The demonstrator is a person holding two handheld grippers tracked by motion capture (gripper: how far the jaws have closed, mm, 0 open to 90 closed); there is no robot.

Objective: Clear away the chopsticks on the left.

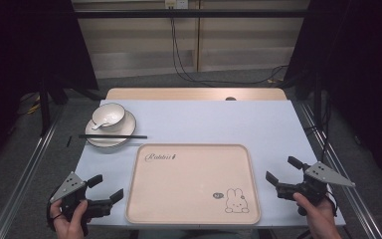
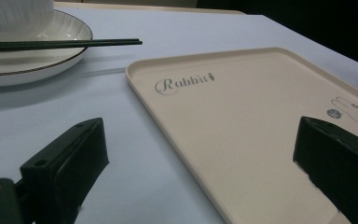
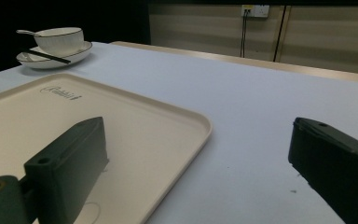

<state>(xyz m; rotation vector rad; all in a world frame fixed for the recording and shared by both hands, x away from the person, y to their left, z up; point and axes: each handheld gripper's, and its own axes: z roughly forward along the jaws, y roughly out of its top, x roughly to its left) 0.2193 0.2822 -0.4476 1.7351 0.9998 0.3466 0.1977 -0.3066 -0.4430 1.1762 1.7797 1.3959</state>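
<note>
A cream serving tray [image 1: 193, 184] printed with "Rabbit" and a small bunny lies flat on the pale blue surface [image 1: 238, 122], squarely between the two tools and nearest to both. The left tool [image 1: 107, 188], jaws spread wide and holding nothing, hovers just off the tray's near left corner; the right tool [image 1: 283, 169], equally wide and empty, hangs just beyond the tray's right edge. Ahead of the left tool, past the tray's far left corner, a white bowl [image 1: 108, 115] with a spoon [image 1: 104, 121] in it sits on a plate [image 1: 124, 130], and a pair of dark chopsticks [image 1: 112, 136] rests across the plate's rim.

Judging by this layout, the work in hand is likely setting the tableware onto the tray. Done well, that means the left tool taking the reach, closing on the plate's rim squarely, and keeping it level so the bowl and chopsticks do not slide.

The left tool's view gives the tray's raised lip [image 2: 177, 135] and the chopsticks [image 2: 60, 45] overhanging the plate [image 2: 37, 65] close up. The right tool's view shows the bowl's [image 3: 64, 39] ribbed side and the spoon handle [image 3: 25, 32] jutting over its brim, plus a wall socket [image 3: 255, 10] behind the surface. The high view alone shows both hands, left [image 1: 69, 219] and right [image 1: 321, 216], gripping the tools.
</note>
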